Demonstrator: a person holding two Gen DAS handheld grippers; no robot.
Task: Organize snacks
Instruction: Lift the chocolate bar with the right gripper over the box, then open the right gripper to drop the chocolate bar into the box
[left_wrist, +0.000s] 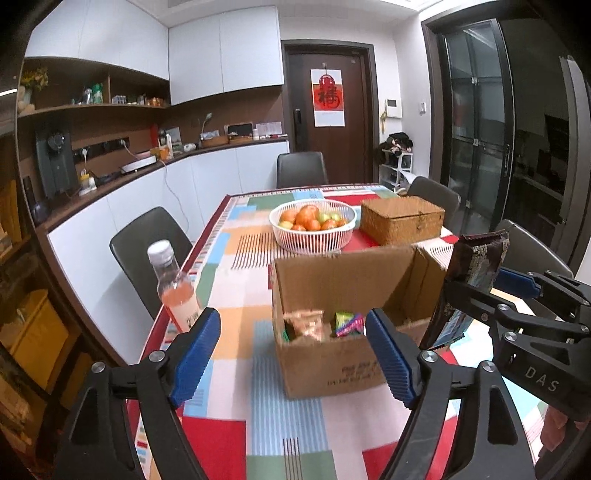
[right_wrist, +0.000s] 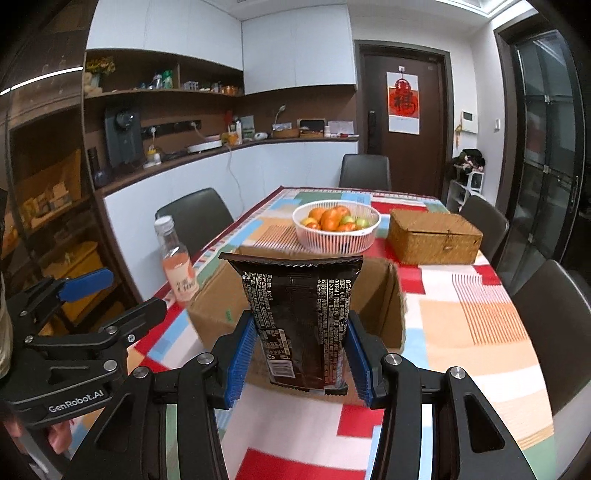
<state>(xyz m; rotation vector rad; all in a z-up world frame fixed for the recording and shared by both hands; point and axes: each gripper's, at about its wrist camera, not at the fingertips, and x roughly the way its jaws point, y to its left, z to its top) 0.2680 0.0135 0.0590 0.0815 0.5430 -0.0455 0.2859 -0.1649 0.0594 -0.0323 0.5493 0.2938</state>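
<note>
The left-wrist view looks down into the open cardboard box (left_wrist: 332, 332) at the centre of the frame and shows what lies inside: a tan, crumpled snack packet (left_wrist: 304, 323) and, just to its right, a green-and-purple packet (left_wrist: 347, 323), both low against the near wall. The right-wrist view shows none of that, because a dark brown snack bag (right_wrist: 301, 321) stands upright in front of the box (right_wrist: 214, 314) and covers its middle; only the box's left wall and right flap show past it. That view shows the bag's printed back: white small print in columns, a barcode near the bottom left, and crimped zigzag seals at top and bottom. It sits in the lower centre of the frame, pinched at both side edges by the blue ribbed pads of the right gripper (right_wrist: 299, 354), which is closed narrowly on it above the patchwork tablecloth (right_wrist: 480, 332). In the left-wrist view the same bag (left_wrist: 476, 262) shows edge-on at the right of the frame, poking up out of the right gripper (left_wrist: 480, 291) beside the box. The left gripper (left_wrist: 291, 354) holds nothing, its jaws spread wide across the lower centre of the frame. A bottle of pink drink (left_wrist: 177, 291) stands at the left table edge in both views, and a white basket of fruit (left_wrist: 312, 225) and a woven lidded box (left_wrist: 402, 221) sit beyond the carton.
</note>
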